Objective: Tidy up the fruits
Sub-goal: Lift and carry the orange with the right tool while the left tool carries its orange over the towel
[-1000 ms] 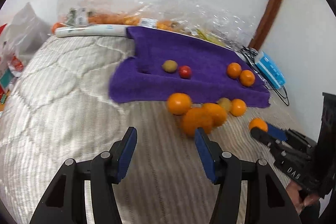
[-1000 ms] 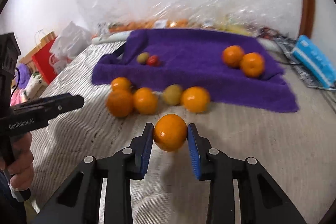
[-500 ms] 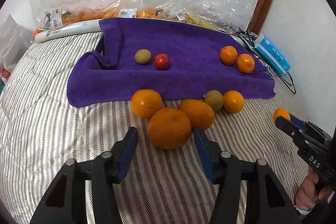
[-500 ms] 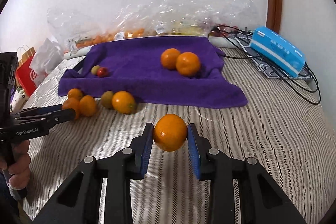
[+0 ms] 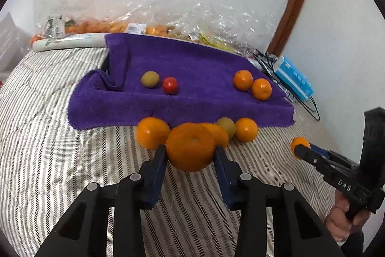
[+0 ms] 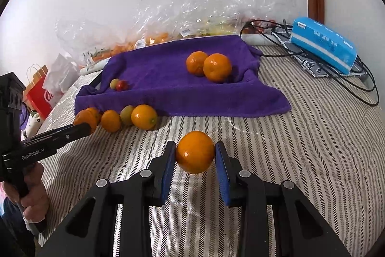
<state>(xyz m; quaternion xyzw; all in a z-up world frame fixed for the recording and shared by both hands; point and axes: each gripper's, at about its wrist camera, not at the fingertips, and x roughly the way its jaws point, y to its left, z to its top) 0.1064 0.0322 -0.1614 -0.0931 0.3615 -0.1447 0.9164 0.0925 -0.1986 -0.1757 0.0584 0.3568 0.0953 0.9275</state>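
Only the right wrist view showed the red bag [image 6: 39, 98] beyond the left claw [image 6: 89, 128]. The right claw [image 6: 195, 157] gripped an orange [image 6: 195, 152]. The left claw [image 5: 190, 155], empty a second before, was closing around a large orange [image 5: 190, 147].

My left gripper [image 5: 190, 155] is matte black, its two angular arms faced with blue pads [image 5: 157, 165], and round silver screws [image 5: 135, 177] sit at the pivots. My right gripper [image 6: 195, 155] is built the same. At nine o'clock in the right wrist view, white "GenRobot.AI" lettering runs along the left tool's black body; at four o'clock in the left view, "DAS" marks the right one.
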